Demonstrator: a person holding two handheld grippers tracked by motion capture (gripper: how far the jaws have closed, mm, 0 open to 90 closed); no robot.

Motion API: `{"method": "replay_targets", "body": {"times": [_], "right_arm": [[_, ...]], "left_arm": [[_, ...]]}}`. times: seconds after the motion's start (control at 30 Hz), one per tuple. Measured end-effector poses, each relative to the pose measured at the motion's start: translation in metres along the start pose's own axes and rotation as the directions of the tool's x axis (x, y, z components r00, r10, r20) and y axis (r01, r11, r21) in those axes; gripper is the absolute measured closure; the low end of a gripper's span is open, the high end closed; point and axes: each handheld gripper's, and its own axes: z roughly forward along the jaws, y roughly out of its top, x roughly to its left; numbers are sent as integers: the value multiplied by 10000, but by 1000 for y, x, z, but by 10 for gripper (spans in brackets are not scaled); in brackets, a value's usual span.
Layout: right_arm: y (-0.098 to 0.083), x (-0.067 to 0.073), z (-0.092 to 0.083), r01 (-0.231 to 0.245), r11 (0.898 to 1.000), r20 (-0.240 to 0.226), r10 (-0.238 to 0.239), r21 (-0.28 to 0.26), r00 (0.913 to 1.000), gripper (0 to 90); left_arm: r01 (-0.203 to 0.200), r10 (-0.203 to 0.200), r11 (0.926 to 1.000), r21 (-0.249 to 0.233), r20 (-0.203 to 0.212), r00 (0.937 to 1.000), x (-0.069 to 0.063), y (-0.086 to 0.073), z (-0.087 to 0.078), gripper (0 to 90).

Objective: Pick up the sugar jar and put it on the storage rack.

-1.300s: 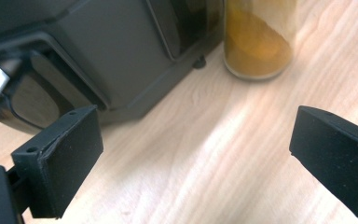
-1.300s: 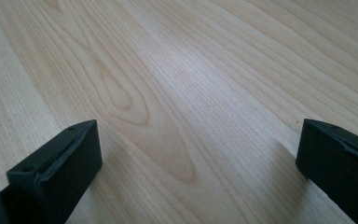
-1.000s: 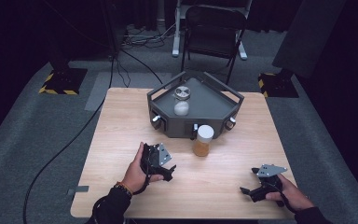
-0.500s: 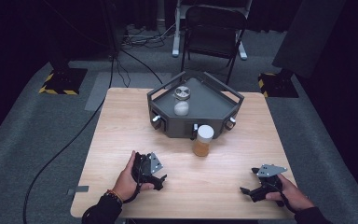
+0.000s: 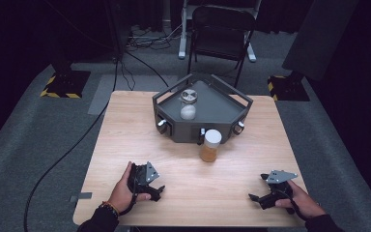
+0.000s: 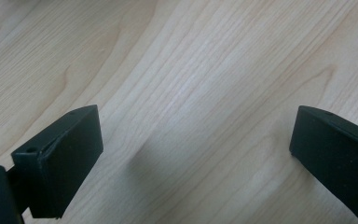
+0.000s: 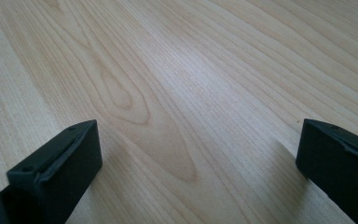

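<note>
Two hand-held grippers are resting low along the near edge of a wooden table (image 5: 125,125), each empty. The left gripper (image 5: 157,191), sitting toward the near left corner, is showing its jaws spread wide over bare wood grain in the left gripper view (image 6: 191,154). The right gripper (image 5: 257,197), toward the near right corner, is likewise standing with jaws wide apart and nothing between them (image 7: 196,158).

Farther in, near the table's middle, an amber jar (image 5: 210,145) with a pale lid is standing upright, just in front of a dark grey angular tray (image 5: 227,104) lying toward the far edge. Inside the tray a second jar (image 5: 189,105) is sitting upright.

The amber jar is looking rigid, smooth and probably slippery; if it is glass it is likely breakable too, and it appears partly filled, so moderately weighty. The sides below the lid are offering the surest hold, squeezed across the middle.
</note>
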Motion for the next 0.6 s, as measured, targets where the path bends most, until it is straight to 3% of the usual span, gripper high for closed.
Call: {"method": "replay_targets", "body": {"times": [0.23, 0.4, 0.6], "right_arm": [[0, 0, 0, 0, 10000, 0, 0, -2, 10000, 0], [0, 0, 0, 12, 10000, -14, -12, -3, 10000, 0], [0, 0, 0, 18, 10000, -20, -18, -3, 10000, 0]], "left_arm": [[621, -615, 9980, -119, 428, 9972, 13, -11, 0, 13], [1436, -1410, 9894, -218, 948, 9855, 27, -22, 2, 10], [1434, -1400, 9893, -271, 1021, 9849, 29, -24, 2, 2]]}}
